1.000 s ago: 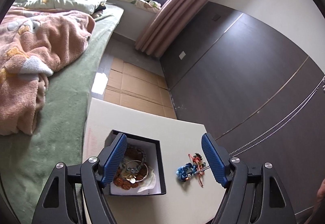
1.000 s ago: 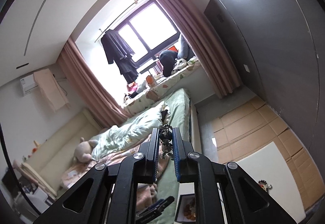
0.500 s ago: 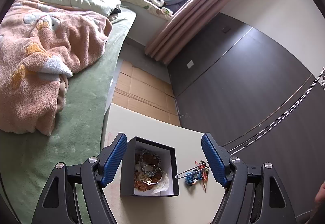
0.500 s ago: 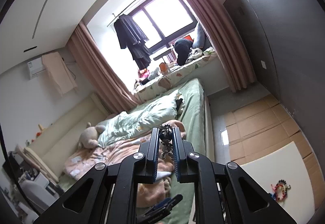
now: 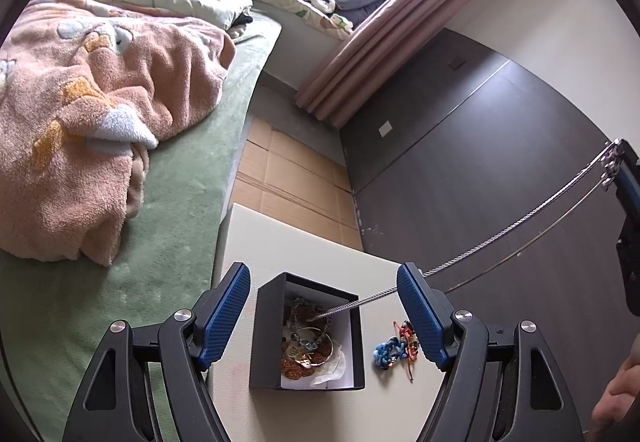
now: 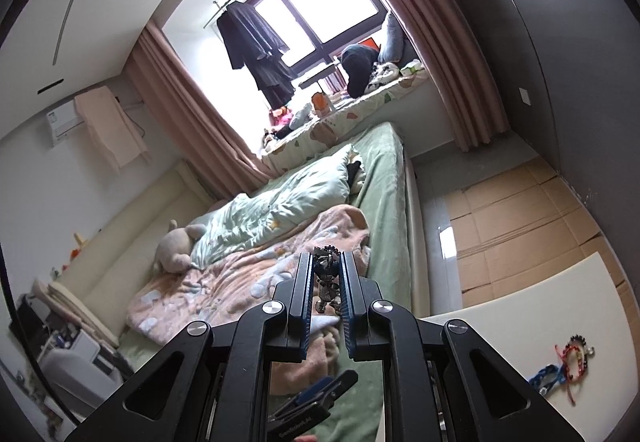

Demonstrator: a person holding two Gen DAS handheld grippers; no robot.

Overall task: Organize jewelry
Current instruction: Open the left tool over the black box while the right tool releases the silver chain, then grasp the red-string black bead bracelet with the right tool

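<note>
A black jewelry box (image 5: 267, 326) with a white lining stands open on the cream table (image 5: 288, 246), holding several bracelets and beads. My left gripper (image 5: 324, 312) is open and hovers above the box. My right gripper (image 6: 325, 284) is shut on the clasp end of a silver chain necklace (image 5: 520, 215), held high at the right. The chain hangs down slanting, and its lower end reaches into the box. A blue bracelet (image 5: 387, 350) and red cord bracelets (image 5: 407, 334) lie on the table right of the box; they also show in the right wrist view (image 6: 560, 366).
A bed with a green sheet (image 5: 188, 201) and a pink blanket (image 5: 80, 93) lies left of the table. Cardboard (image 5: 288, 177) covers the floor behind the table. A dark wall panel (image 5: 500, 161) stands at the right. A hand (image 5: 616, 402) is at the lower right.
The chain's lower end has moved left from the loose bracelets to inside the box. The left gripper has shifted so the box sits between its fingers. The right gripper stays shut.
</note>
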